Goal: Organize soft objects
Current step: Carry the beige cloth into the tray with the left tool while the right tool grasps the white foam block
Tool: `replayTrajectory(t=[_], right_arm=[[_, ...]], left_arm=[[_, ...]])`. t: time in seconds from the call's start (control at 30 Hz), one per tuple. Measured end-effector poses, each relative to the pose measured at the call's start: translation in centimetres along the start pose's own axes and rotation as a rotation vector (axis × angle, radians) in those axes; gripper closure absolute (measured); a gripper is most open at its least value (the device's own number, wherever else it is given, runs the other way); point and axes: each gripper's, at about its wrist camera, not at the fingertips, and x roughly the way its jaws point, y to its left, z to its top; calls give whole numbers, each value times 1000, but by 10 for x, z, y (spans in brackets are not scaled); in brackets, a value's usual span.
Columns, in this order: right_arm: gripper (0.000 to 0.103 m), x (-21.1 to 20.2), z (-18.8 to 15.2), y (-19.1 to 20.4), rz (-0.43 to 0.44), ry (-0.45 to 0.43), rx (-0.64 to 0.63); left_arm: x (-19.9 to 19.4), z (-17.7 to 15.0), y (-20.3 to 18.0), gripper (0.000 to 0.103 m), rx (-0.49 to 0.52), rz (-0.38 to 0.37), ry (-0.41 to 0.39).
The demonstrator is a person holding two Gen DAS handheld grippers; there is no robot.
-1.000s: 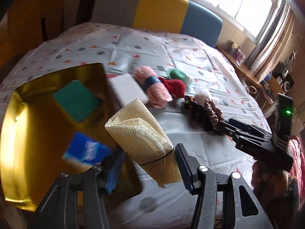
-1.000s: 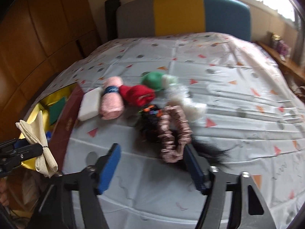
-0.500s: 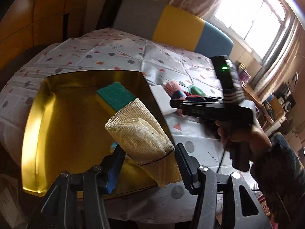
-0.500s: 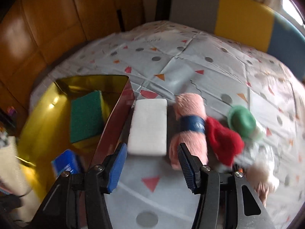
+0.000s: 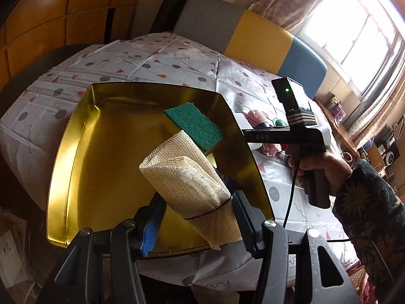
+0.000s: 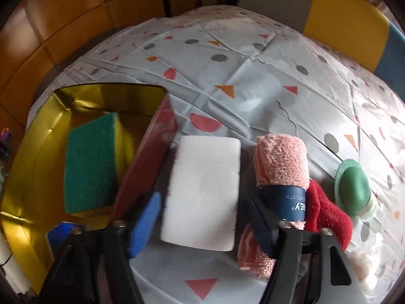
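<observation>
My left gripper (image 5: 197, 202) is shut on a rolled cream mesh cloth (image 5: 184, 177) tied with a black band. It hangs above the gold tray (image 5: 76, 152). In the tray lies a green-and-yellow sponge (image 5: 195, 126), and a blue item shows behind the cloth. My right gripper (image 6: 202, 217) stands open low over the table. A white sponge block (image 6: 205, 190) lies between its fingers, with a gap at the right finger. A pink rolled washcloth (image 6: 281, 162) with a navy band lies just right of that finger.
The tray's red outer wall (image 6: 146, 157) stands just left of the white sponge. A red cloth (image 6: 326, 215), a green round object (image 6: 351, 190) and a white fluffy item (image 6: 364, 263) lie to the right. A patterned sleeve (image 5: 367, 215) reaches in beside the tray.
My left gripper carried the mesh cloth leftward until it hung over the tray. My right gripper swung left from the scrunchie pile and came down around the white sponge.
</observation>
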Motion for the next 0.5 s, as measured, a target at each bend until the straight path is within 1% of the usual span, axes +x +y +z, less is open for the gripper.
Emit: replayTrajectory(t=[0.03,0.1,0.23,0.33,0.43,0.5], right_arm=[[49,0,-1,0,9,6,5],[50,-1,-8,2,-27,22,-35],[52,-18,-32,2,-52,31,-63],[52,-35,-61,5,-62,44,-89],[50,-48,-96,10,-32,70,-110],[50,-56,-119,12,-22,62,-113]], left_arm=[[0,0,-1,48,2,2,1],[2,0,-1,48,2,-1,3],[2,0,-3,48,4,-2,2],[2,-1,-2,48,-4,0,6],[3,-2,0,48,-13,2,11],[4,-1,2,48,-16,7,15]])
